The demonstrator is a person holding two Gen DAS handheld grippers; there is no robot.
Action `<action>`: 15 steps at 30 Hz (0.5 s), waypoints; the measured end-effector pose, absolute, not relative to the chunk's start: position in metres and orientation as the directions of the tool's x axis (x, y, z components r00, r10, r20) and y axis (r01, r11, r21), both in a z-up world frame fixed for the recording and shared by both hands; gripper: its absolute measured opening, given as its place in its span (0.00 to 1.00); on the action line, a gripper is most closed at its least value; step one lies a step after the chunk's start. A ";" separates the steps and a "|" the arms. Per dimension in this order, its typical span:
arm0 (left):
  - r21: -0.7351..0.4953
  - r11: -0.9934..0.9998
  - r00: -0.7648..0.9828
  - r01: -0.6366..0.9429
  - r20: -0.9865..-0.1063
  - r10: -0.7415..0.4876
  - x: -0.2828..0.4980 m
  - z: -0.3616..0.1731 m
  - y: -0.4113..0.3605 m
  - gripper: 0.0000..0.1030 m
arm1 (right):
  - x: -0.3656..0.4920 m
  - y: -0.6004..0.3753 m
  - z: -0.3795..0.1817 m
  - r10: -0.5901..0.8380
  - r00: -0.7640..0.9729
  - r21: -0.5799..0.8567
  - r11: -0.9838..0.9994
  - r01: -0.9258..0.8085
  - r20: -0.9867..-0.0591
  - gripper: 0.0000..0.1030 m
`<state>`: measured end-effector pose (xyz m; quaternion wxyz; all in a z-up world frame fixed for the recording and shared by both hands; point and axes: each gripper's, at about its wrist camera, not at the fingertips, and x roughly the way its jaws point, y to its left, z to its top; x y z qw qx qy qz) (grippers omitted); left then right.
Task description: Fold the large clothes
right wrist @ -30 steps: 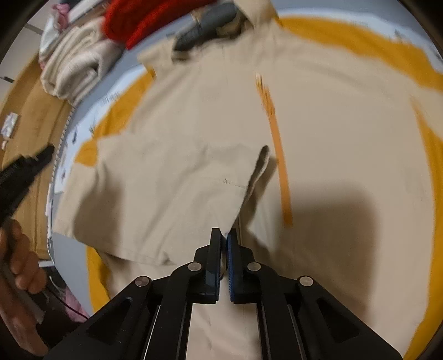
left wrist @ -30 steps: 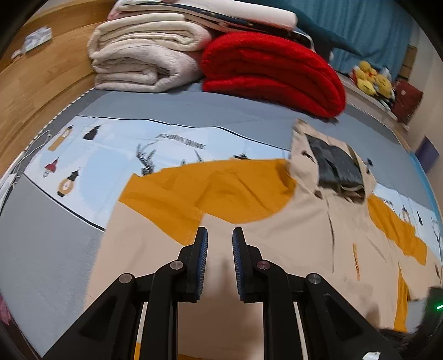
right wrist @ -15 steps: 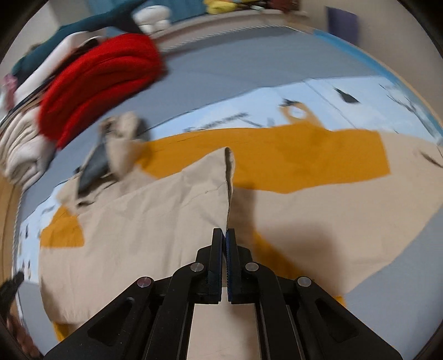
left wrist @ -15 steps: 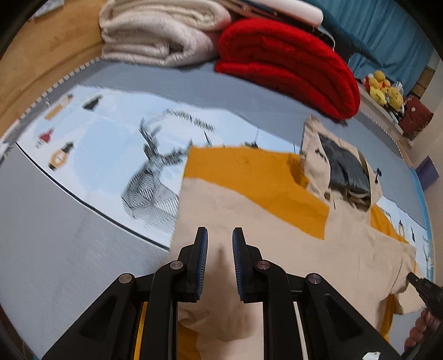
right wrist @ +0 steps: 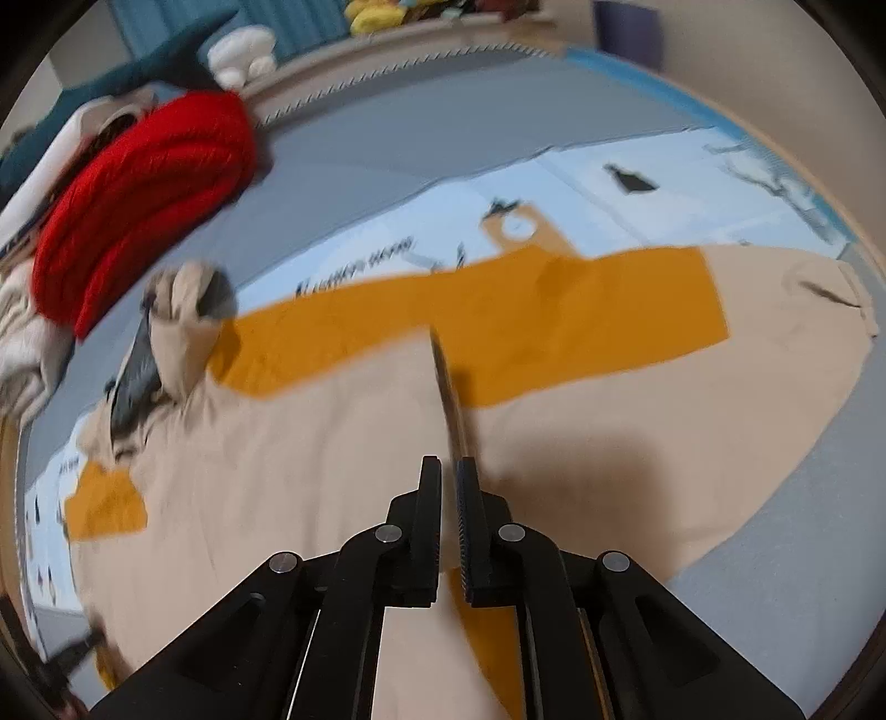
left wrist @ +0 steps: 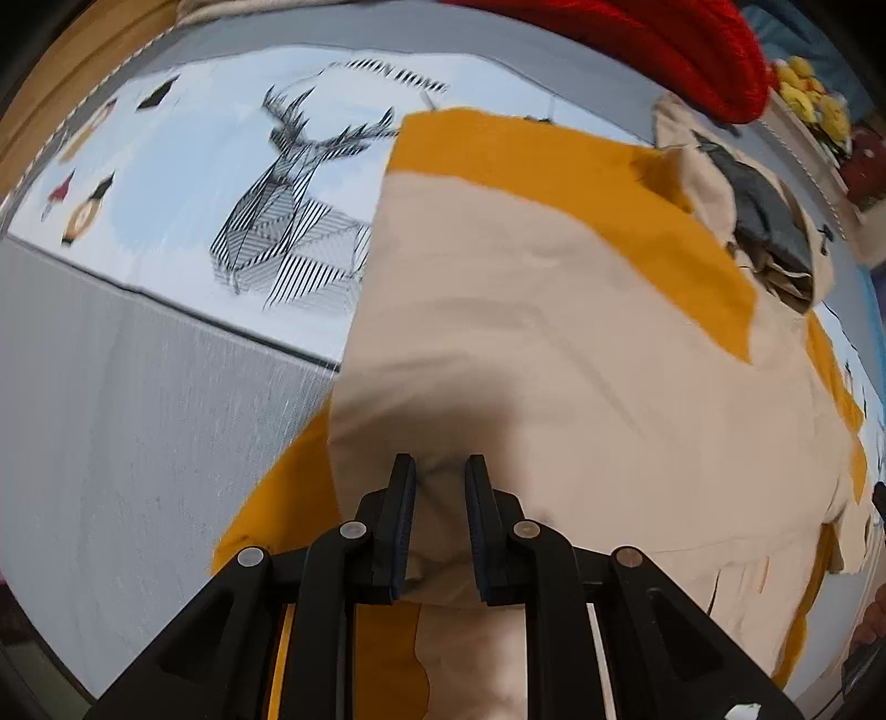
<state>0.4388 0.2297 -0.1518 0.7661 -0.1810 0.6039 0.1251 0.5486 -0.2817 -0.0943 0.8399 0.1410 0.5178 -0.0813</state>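
You are working over a bed covered in grey fabric, with a pale blue panel printed with a striped deer and small figures running across it. A wooden surround borders the bed's far-left corner. Along the far edge sits a folded red blanket, with cream bedding beside it and teal cloth behind. Yellow soft toys sit on a ledge past the far-right corner.

The garment, beige with mustard-orange panels, lies spread across the middle of the bed, covering much of the blue panel. Its long axis runs between the near and far edges, with the collar and dark inner lining pointing toward the blanket at the far edge. One beige side is folded over the body, and an orange-and-beige sleeve stretches out flat toward the right edge.

Your left gripper has its fingers apart, with a bunch of beige cloth sitting between them near the hem. Your right gripper has its fingers nearly together, pinching the raised edge of the folded beige panel.
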 end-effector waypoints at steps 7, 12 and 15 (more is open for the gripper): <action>-0.119 0.942 0.322 -0.315 -0.947 -0.012 0.443 -0.131 0.201 0.16 | 0.554 -0.277 -0.117 0.191 0.385 0.297 0.924 0.241 -0.903 0.28; -0.113 0.938 0.187 -0.328 -0.981 -0.053 0.441 -0.170 0.198 0.16 | 0.553 -0.275 -0.151 0.212 0.265 0.287 0.913 0.289 -0.941 0.28; -0.062 0.954 0.221 -0.292 -0.975 0.005 0.441 -0.158 0.188 0.16 | 0.551 -0.280 -0.158 0.208 0.253 0.284 0.904 0.320 -0.945 0.28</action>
